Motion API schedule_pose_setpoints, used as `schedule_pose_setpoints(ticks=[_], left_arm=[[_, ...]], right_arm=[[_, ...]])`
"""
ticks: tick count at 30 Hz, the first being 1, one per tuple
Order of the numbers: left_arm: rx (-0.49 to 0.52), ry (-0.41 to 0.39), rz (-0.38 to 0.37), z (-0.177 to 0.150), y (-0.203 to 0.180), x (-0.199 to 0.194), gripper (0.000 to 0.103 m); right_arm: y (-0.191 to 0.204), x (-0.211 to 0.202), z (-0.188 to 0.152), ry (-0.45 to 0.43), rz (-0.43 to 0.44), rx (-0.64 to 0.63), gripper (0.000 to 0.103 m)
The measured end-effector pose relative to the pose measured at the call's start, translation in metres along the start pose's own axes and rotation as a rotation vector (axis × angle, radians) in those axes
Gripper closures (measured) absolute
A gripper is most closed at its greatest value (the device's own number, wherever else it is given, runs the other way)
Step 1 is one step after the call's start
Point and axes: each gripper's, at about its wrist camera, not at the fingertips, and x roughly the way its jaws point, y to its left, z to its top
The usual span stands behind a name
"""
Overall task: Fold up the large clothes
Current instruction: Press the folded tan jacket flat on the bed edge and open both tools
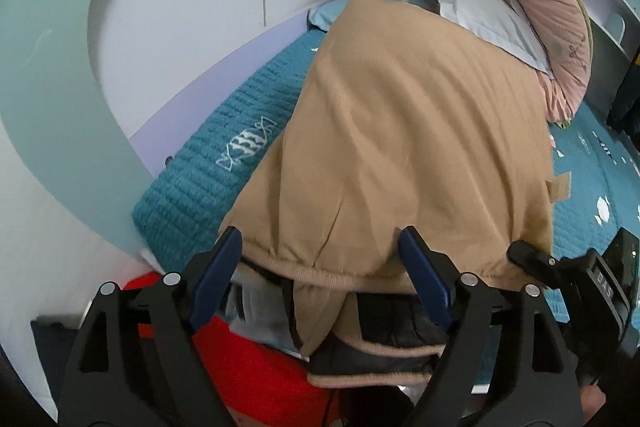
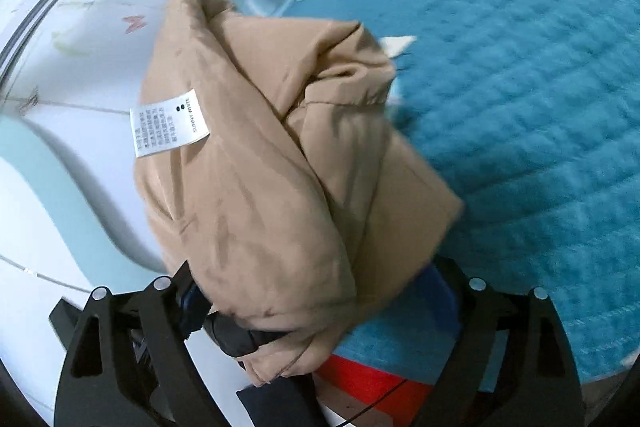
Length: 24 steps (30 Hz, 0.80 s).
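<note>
We take the teal quilted bedspread [image 1: 224, 163] as our landmark. The tan padded jacket [image 1: 400, 131] lies on it, bulky and partly folded, its ribbed hem at the near edge of the bedspread and hanging over that edge. In the left wrist view our left gripper [image 1: 322, 275] sits at this hem with its blue-padded fingers [image 1: 218, 279] spread wide; the hem lies between them, but they do not press on it. A dark lining shows under the hem.

In the right wrist view the jacket [image 2: 256, 187] is bunched and lifted above the bedspread [image 2: 520, 107], a white care label [image 2: 170, 123] showing on its side. Our right gripper [image 2: 320, 307] is buried under the fabric; its jaws are hidden by the cloth, so we cannot tell whether they pinch it.

At the far end of the bedspread a pink padded garment [image 1: 532, 7] lies heaped over a white pillow [image 1: 488, 15]. Below the near edge of the bedspread something red [image 1: 256, 367] shows; we cannot tell what it is. No container is visible in either view.
</note>
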Motion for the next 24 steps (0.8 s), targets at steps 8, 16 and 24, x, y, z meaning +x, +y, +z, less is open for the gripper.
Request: schedule_pose_setpoints(ticks=[8,16,24], left_arm=[[-0.008,-0.025,0.015,-0.010,-0.023,-0.051,0.020],[0.062,-0.105,0.016,-0.024,-0.081,-0.127,0.014],[0.145,-0.215,-0.048,-0.038,-0.156,-0.215,0.011]], right_arm=[[0.020,-0.044,0.032,0.034,-0.041,-0.100,0.019],[0.076,-0.166,-0.004,-0.045,-0.119,-0.350,0.019],[0.112,-0.298,-0.050,-0.181,-0.216,-0.657,0.019]])
